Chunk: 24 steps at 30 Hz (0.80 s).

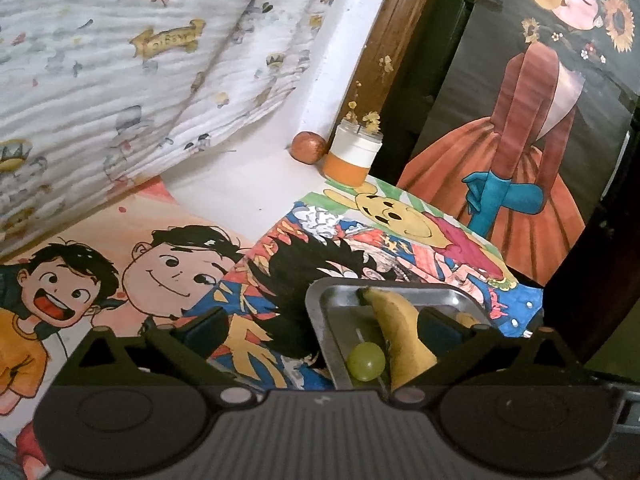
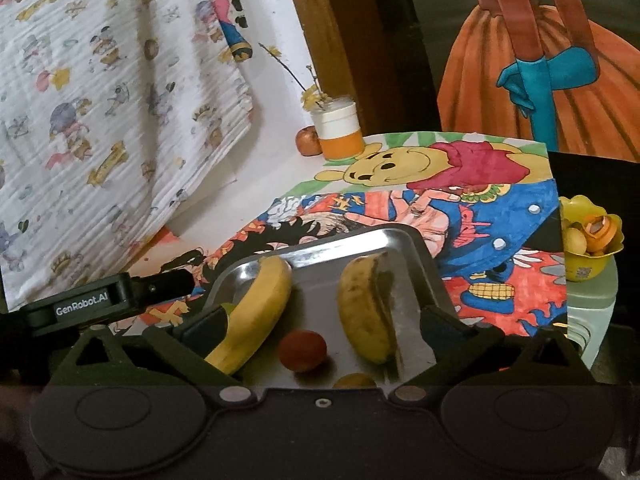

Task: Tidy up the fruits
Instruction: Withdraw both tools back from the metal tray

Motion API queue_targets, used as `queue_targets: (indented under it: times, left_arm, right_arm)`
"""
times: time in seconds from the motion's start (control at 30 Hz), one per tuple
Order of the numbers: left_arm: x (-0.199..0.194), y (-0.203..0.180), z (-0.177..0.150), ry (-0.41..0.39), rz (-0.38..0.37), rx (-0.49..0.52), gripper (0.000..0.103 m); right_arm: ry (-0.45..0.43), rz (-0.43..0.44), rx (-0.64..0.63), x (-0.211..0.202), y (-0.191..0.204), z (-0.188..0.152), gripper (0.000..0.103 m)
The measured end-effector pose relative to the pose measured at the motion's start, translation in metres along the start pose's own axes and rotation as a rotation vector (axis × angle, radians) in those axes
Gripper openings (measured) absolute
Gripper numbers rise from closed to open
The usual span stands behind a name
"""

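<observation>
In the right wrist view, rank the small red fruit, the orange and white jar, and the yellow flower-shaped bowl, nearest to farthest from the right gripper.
1. Small red fruit, on the steel tray between the right gripper fingers.
2. Yellow flower-shaped bowl, far right.
3. Orange and white jar, back by the wall.

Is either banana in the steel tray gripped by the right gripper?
No: the right gripper stands open over the tray, with both bananas lying loose between its fingers.

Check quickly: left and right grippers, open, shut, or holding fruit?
Left gripper: open, holding nothing; a banana lies between its fingers.
Right gripper: open, holding nothing, above the tray.
</observation>
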<state>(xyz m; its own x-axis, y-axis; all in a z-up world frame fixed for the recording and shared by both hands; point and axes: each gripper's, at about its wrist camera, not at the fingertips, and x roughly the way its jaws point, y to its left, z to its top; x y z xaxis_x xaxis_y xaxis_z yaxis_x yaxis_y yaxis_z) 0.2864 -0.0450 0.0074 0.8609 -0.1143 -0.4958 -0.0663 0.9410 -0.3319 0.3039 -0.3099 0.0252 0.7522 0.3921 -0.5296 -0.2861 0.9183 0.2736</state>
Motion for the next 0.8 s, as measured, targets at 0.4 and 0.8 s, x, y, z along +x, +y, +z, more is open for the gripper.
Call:
queue_targets:
  times: [0.4,0.8]
  left_arm:
    - [-0.006,0.001,-0.001,0.000,0.015,0.016,0.103]
    - [-0.025,0.002,-0.003,-0.004,0.025,0.026,0.103]
  right_arm:
    - [-0.011,-0.007,0.015,-0.006,0.000,-0.002,0.102]
    - [-0.028,-0.004,-0.004,-0.021,0.008,-0.007,0.102]
